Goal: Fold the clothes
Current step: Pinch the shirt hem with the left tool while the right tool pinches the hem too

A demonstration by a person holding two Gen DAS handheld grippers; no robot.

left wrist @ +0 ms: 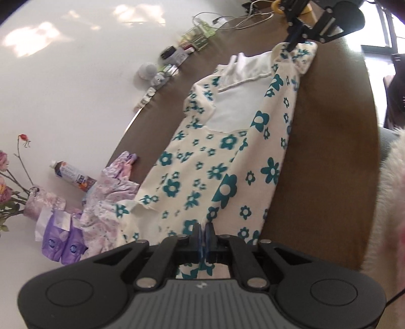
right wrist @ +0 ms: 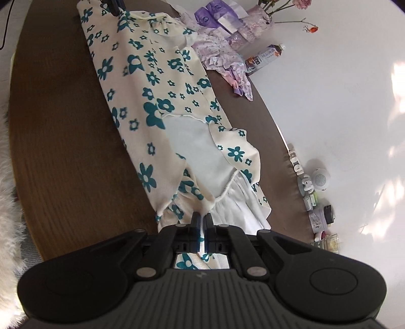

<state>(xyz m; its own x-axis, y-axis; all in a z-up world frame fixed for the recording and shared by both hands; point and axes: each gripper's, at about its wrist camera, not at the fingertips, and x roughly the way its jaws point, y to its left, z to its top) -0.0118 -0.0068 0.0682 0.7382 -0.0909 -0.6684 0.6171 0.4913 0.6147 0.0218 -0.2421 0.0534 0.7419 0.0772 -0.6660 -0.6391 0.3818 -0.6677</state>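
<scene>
A cream garment with teal flowers [left wrist: 217,162] [right wrist: 157,106] lies stretched lengthwise on the brown wooden table [left wrist: 324,151] [right wrist: 65,141], its white lining [left wrist: 235,103] [right wrist: 195,151] showing where it folds open. My left gripper [left wrist: 203,229] is shut on one end of it. My right gripper [right wrist: 201,217] is shut on the opposite end, beside a white ruffle. Each gripper also shows small in the other's view: the right gripper [left wrist: 291,46] and the left gripper [right wrist: 111,7], both pinching the cloth.
A crumpled pale purple garment [left wrist: 111,192] [right wrist: 220,55] lies next to the floral one. Purple packets [left wrist: 63,243], a drink bottle [left wrist: 73,174] [right wrist: 265,57], flowers [right wrist: 286,5], a small white speaker [right wrist: 320,178] and small clutter line the wall. White fur [left wrist: 389,197] borders the table.
</scene>
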